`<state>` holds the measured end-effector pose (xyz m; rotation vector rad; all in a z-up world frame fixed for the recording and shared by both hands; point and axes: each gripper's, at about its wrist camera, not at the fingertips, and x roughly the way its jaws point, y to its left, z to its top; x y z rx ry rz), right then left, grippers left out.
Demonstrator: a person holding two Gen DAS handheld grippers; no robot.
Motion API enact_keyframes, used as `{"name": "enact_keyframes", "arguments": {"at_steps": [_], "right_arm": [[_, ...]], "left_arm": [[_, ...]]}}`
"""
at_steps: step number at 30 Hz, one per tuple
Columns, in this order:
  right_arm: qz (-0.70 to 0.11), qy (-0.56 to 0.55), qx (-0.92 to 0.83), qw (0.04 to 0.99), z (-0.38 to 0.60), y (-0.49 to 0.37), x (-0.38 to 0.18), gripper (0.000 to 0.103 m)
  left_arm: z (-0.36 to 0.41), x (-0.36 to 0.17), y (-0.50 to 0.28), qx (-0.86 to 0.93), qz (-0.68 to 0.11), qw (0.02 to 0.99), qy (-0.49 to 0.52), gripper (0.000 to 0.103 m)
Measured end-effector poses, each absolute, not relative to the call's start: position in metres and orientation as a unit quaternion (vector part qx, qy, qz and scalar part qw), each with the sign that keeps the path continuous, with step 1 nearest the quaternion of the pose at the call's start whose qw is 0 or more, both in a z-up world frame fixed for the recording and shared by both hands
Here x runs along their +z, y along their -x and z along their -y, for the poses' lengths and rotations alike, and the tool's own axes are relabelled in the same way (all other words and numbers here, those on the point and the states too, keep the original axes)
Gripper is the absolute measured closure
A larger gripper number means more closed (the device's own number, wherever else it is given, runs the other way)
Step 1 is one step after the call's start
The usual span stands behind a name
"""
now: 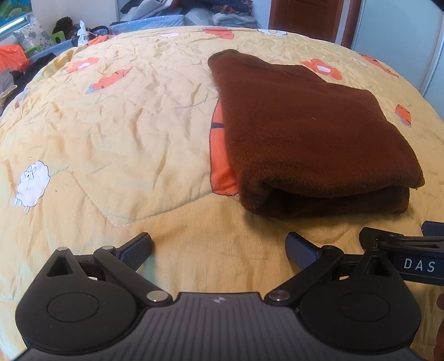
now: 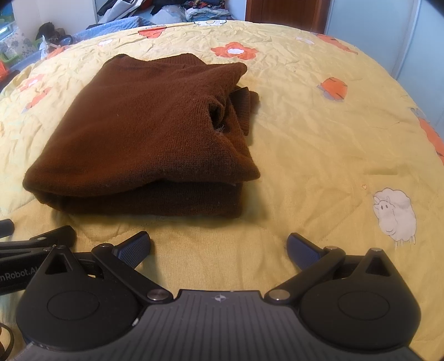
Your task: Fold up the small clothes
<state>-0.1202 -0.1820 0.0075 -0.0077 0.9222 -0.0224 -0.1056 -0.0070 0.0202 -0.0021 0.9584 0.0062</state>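
L gripper (image 1: 219,251): jaws wide apart, nothing between them, blue-padded fingers (image 1: 137,251) hang over bare quilt (image 1: 111,125), not touching the sweater (image 1: 305,133). R gripper (image 2: 219,251): same, spread wide, empty, pads (image 2: 301,250) over bare quilt (image 2: 333,138) just short of the sweater (image 2: 144,133).

Both tools sit side by side: part of the R gripper's arm w/ "DAS" lettering shows at the right edge of the left view, part of the L one w/ "nRobot.AI" at the left edge of the right view. Can't tell if either touches the quilt.

Sweater: brown knit, folded into a rough rectangle w/ layers stacked, lying on the yellow quilt near its middle, ahead of both grippers. Folded edge faces the cameras. In the right view a ribbed cuff or hem bunches out at the far right corner, w/ a dark opening beside it; what part of the garment that is, can't say. In the left view it covers part of an orange print on the quilt.

Quilt has orange flowers and white sheep (image 2: 395,216), creased all over. Far side: clutter pile (image 1: 63,30) of clothes and bags, too blurred and warped by fisheye to sort out; wooden door (image 1: 308,16) cut off at top. A sliver of skin-toned blur at the left view's lower right edge, unclear.
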Motion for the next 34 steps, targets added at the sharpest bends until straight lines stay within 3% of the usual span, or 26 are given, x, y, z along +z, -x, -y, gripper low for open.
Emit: {"name": "enact_keyframes", "arguments": {"at_steps": [34], "right_arm": [[-0.442,0.007,-0.001,0.897,0.178,0.128,0.025,0.0]], "left_arm": [[-0.003,0.051,0.12,0.017,-0.404,0.915,-0.011,0.0]]}}
